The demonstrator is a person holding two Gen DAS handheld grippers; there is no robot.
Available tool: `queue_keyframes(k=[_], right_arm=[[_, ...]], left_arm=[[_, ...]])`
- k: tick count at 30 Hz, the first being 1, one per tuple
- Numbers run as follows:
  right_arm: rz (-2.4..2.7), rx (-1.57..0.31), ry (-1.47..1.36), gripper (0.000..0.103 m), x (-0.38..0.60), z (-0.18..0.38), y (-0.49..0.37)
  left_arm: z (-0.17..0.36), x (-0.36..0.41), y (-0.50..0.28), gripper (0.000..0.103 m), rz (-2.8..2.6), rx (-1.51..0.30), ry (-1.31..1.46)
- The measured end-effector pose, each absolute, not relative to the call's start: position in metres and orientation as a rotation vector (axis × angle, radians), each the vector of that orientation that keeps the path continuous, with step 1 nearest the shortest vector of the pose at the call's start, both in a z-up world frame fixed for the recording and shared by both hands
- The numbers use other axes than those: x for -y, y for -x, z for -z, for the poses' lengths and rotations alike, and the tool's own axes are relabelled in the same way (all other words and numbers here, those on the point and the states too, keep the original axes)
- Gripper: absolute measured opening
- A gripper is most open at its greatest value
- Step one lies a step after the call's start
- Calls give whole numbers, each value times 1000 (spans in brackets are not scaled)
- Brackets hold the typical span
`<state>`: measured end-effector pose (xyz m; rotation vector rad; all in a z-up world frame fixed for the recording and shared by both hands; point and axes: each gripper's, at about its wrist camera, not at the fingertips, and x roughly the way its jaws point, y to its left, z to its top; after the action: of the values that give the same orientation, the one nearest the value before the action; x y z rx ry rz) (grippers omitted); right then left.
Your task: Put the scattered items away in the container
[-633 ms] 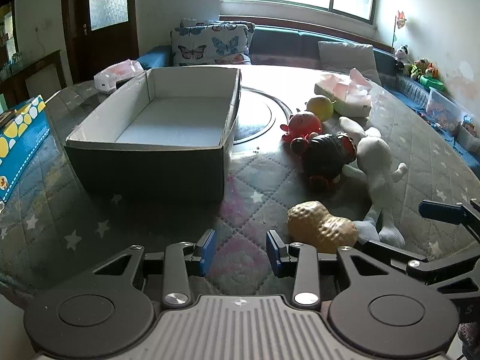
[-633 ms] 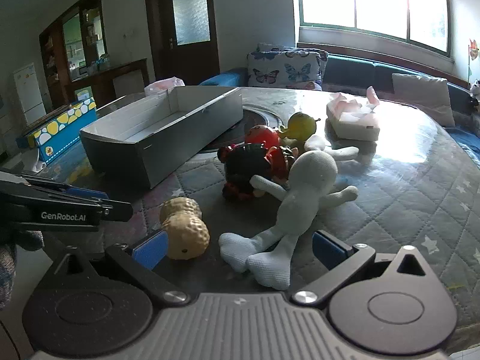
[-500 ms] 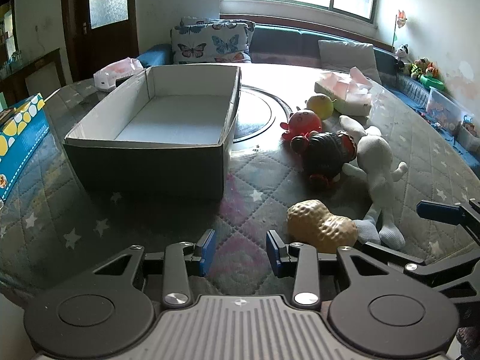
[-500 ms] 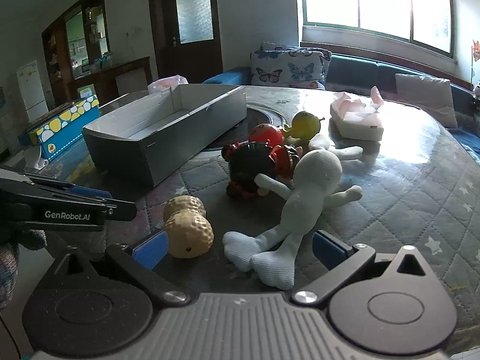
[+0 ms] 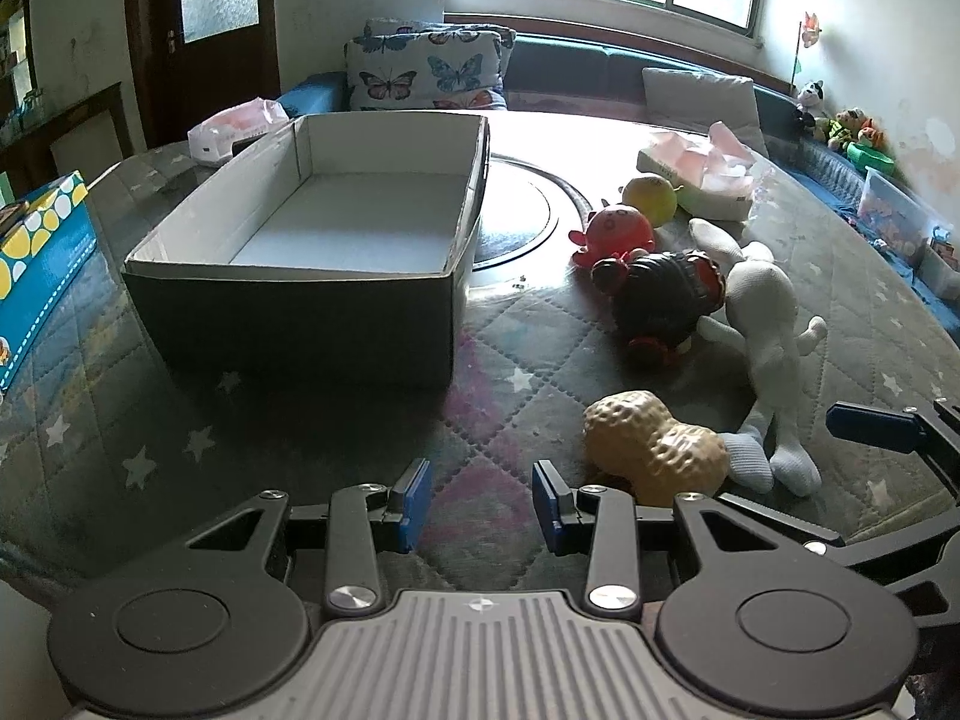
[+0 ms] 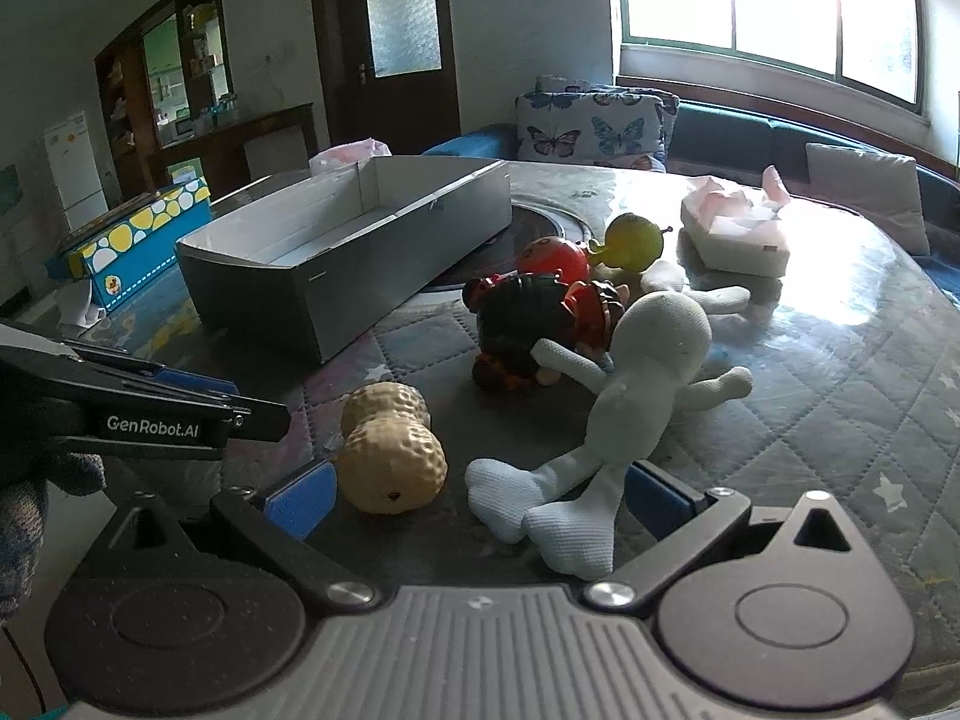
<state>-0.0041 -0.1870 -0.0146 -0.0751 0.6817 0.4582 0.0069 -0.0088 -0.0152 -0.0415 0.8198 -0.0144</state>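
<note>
An empty grey cardboard box (image 5: pixel 288 300) (image 6: pixel 336 300) stands on the quilted table. To its right lie a tan peanut toy (image 5: pixel 654 447) (image 6: pixel 393 450), a white rag doll (image 5: pixel 762 324) (image 6: pixel 636 384), a black and red toy (image 5: pixel 660 300) (image 6: pixel 528 318), a red toy (image 5: pixel 618 231) (image 6: pixel 552 258) and a yellow toy (image 5: pixel 651 198) (image 6: pixel 633 243). My left gripper (image 5: pixel 480 510) is open and empty, in front of the box, left of the peanut. My right gripper (image 6: pixel 474 495) is wide open with the peanut and the doll's legs between its fingers.
A tissue pack (image 5: pixel 702 171) (image 6: pixel 738 234) lies beyond the toys. A second tissue pack (image 5: pixel 237 129) sits behind the box. A blue and yellow carton (image 5: pixel 36 258) (image 6: pixel 132 246) is at the left. A round inset plate (image 5: pixel 516 222) is in the table's middle.
Both grippers have moved slightly forward toward the toys. The peanut and doll's legs sit a little deeper between my right fingers. Nothing has been gripped.
</note>
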Motion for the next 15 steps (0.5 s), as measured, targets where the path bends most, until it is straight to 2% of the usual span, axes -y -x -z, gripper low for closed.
queue_keyframes(k=[15], right_arm=[[-498,-681,98,103,179,16,2]], left_arm=[[20,5,-15,39,10,-850,55]])
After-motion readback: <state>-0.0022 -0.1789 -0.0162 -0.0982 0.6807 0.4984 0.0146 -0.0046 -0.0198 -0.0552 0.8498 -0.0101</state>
